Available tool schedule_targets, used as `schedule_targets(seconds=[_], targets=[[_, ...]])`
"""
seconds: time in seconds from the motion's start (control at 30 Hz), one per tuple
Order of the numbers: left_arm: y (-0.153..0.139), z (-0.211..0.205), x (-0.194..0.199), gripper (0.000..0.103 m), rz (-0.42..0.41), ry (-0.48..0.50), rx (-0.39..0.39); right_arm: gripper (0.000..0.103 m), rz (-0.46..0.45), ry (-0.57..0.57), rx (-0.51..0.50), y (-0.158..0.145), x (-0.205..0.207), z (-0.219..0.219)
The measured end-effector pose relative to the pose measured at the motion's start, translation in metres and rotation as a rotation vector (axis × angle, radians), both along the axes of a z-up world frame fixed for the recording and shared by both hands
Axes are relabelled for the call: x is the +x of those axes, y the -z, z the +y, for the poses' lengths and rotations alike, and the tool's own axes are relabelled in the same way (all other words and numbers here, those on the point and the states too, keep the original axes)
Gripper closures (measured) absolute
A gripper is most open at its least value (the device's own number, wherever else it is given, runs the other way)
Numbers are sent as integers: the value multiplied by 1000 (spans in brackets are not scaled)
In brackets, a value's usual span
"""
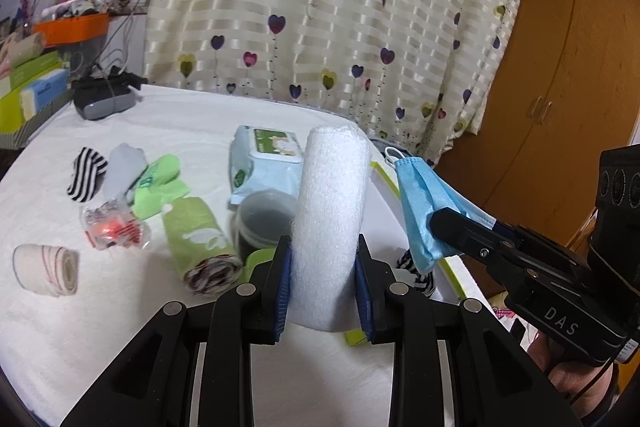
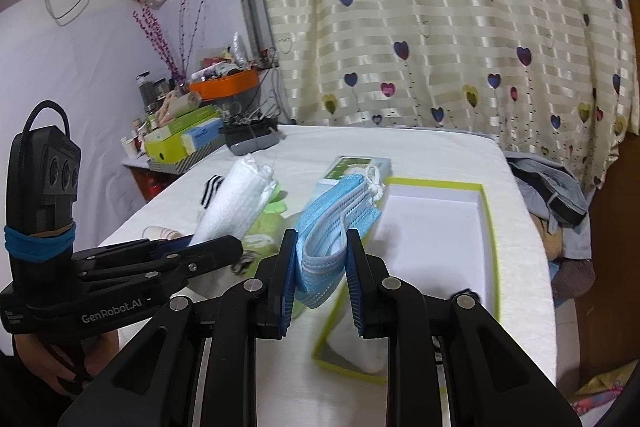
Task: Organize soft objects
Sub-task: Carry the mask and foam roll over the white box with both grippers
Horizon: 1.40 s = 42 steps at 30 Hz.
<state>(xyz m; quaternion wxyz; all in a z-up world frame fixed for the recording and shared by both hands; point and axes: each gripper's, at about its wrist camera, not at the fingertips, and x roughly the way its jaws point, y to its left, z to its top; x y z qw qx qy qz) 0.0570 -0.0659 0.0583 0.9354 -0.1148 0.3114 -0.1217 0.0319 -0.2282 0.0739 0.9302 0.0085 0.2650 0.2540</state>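
In the left wrist view my left gripper (image 1: 322,287) is shut on a white rolled towel (image 1: 328,219), which stands up between its blue pads above the white bed. To its right, my right gripper (image 1: 440,227) pinches a stack of blue face masks (image 1: 420,199). The right wrist view shows the right gripper (image 2: 320,267) shut on the masks (image 2: 328,227), just left of an open white box with a lime rim (image 2: 490,227). The left gripper (image 2: 216,249) reaches in from the left with the towel (image 2: 236,199). Part of the box is hidden behind the towel and masks.
On the bed lie a striped sock (image 1: 86,175), a grey sock (image 1: 120,171), green cloths (image 1: 160,183), a rolled green towel (image 1: 200,243), a bandage roll (image 1: 46,269), a wipes pack (image 1: 264,163) and a dark jar (image 1: 264,219). Heart-print curtain behind; cluttered shelf at the left.
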Motion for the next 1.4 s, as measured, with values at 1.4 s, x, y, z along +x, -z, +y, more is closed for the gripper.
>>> schedule_targets(seconds=[1.4], targets=[[51,-87,108,76,159,111,92,57,213,149,-14,75,96,-69]])
